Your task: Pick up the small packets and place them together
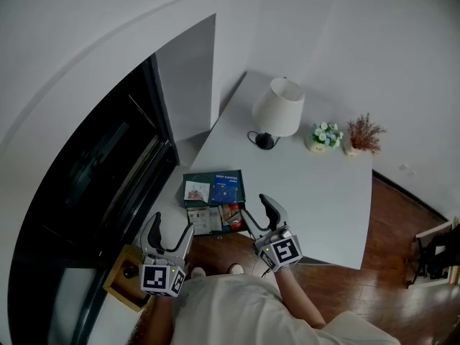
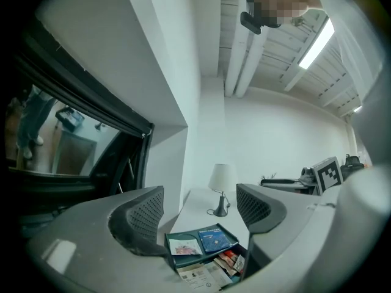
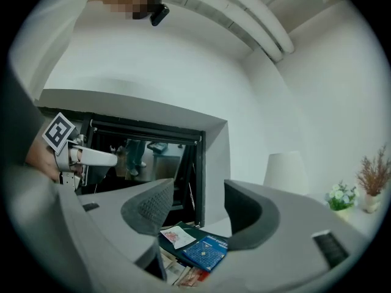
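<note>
Packets (image 1: 227, 188) lie at worktop (image 1: 316, 192) edge, both grippers empty
The fingers of the left gripper (image 1: 171, 225) and right gripper (image 1: 257, 208) stand apart, gripping nothing; packets sit just ahead, lower ones partly hidden behind fingers, print too small to read.

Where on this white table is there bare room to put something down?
The wide stretch of table right of the tray, nearer than the lamp and flowers, is bare. The near left corner is crowded with the tray and packets.

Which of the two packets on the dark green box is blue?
The blue packet, on the right in the head view, toward the lamp; the white packet beside it bears a pinkish picture.
</note>
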`<state>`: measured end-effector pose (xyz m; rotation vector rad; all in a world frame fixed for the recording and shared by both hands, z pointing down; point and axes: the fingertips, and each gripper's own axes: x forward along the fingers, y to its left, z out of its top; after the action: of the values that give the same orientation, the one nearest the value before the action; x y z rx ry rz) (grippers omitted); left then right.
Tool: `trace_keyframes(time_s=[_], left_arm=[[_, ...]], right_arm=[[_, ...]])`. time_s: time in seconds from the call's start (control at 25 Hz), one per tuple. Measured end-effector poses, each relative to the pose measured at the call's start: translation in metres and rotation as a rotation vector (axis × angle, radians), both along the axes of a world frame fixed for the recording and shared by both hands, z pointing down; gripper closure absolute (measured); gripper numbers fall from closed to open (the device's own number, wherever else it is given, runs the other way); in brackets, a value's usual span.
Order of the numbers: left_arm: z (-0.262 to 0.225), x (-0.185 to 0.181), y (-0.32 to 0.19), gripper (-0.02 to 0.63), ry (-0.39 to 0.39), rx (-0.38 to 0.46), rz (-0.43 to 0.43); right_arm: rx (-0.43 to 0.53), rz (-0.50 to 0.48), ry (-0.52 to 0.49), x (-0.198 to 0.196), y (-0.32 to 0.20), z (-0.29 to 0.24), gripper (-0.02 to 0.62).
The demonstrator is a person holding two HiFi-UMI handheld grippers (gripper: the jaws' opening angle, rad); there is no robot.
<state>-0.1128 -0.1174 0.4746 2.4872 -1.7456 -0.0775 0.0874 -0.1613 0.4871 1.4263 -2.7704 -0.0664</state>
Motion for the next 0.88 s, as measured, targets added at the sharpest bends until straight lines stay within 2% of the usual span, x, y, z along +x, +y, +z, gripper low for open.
trace_keyframes(time_s=[0.32, 0.64, 0.88], left_arm=[[0.007, -0.002, 0.002, 0.232, -0.017, -0.013, 0.004], [0.012, 0.003, 0.006, 0.233, -0.026, -0.029, 0.019], [0.015, 0.006, 0.010, 0.233, -0.029, -0.039, 0.029]], right_arm=[[-0.012, -0.005, 0.007, 0.003, 0.006, 0.007, 0.345], [-0.005, -0.020, -0.035, 0.011, 0.018, 0.006, 0.345], [-0.023, 0.007, 0.034, 0.014, 0.023, 0.015, 0.357]])
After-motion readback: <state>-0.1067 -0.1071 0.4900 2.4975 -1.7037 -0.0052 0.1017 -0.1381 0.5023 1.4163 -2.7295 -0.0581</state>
